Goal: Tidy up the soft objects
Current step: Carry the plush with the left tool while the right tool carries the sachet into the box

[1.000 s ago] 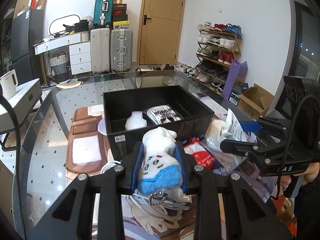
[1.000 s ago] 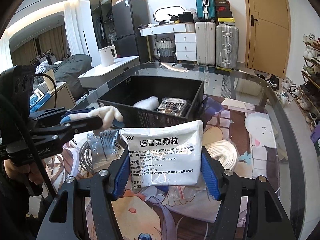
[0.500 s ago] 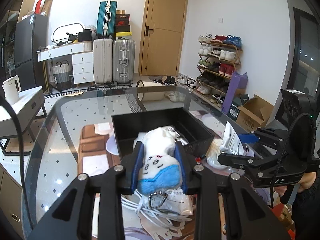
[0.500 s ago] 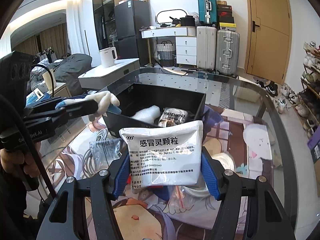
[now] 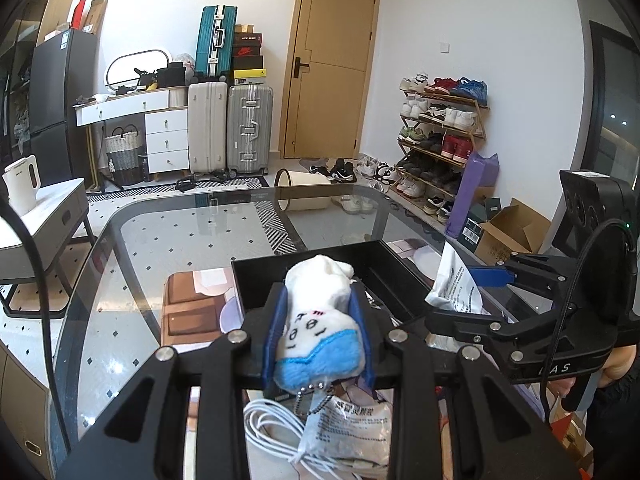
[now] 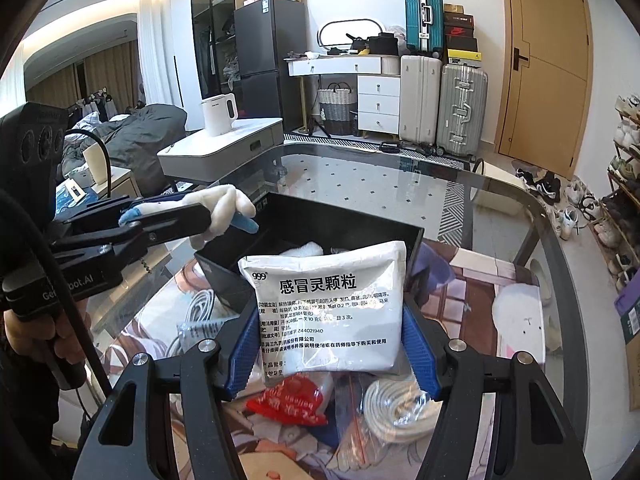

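The left gripper (image 5: 320,332) is clamped on a small white plush toy (image 5: 318,312) with a blue base and a drawn face, its blue pads pressing both flanks, a bead chain dangling from its underside; the toy is held in the air at the near-left rim of the black box (image 5: 260,280), its head poking over the box's opening. The right gripper (image 6: 328,340) is closed on a white medicine sachet (image 6: 326,304) printed with black characters, gripped by its side edges and held upright, just in front of the box's near wall and above the clutter. Taking the box as the landmark: inside it lies a white soft piece (image 6: 304,249), so by my reading some sorting is already done, though most of the interior is hidden behind the sachet and the toy. Both held items seem poised to go in and neither has been released. In front of the box, on the printed mat that covers the glass tabletop (image 5: 160,240), much is left: a white cable (image 5: 272,432) tangled under a crumpled clear packet (image 5: 356,420), a red packet (image 6: 292,400), and a coiled white cable in a zip bag (image 6: 400,404) to the near right of the box. I would judge the task well under halfway, with the next drops needing each gripper carried over the box's rim before it lets go
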Demonstrator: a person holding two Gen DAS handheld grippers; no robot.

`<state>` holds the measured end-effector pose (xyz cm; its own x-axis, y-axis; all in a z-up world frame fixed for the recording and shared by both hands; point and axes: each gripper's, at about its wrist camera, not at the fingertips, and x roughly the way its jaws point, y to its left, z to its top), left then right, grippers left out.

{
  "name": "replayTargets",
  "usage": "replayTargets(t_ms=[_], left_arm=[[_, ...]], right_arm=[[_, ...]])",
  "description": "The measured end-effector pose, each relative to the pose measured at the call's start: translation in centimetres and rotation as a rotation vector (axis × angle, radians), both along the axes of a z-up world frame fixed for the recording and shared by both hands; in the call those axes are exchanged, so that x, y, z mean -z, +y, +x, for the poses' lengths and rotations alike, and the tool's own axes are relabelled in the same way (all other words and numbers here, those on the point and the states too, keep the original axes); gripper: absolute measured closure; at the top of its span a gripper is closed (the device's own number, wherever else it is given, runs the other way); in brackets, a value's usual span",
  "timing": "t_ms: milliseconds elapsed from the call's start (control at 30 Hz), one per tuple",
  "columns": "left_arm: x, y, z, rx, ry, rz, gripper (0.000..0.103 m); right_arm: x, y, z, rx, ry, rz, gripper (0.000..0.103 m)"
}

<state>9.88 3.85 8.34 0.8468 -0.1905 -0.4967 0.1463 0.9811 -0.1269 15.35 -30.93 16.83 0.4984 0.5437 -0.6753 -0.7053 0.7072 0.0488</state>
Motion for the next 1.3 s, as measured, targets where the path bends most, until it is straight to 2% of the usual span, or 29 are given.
replayTargets(t_ms=[467, 933, 1300], left_arm=[[1.5, -0.1, 3.4, -0.03, 0.017, 0.024, 0.073], [3.0, -0.8, 6.3, -0.017, 0.032, 0.063, 0.073], [3.3, -1.3, 7.7, -0.002, 0.021, 0.034, 0.073]], right_arm=[[0.4, 2.6, 3.1, -0.029, 0.002, -0.039, 0.038], [2.5, 4.8, 5.3, -0.077, 0.011, -0.105, 0.038], [3.7, 6.5, 5.7, -0.13, -0.01, -0.178, 0.038]])
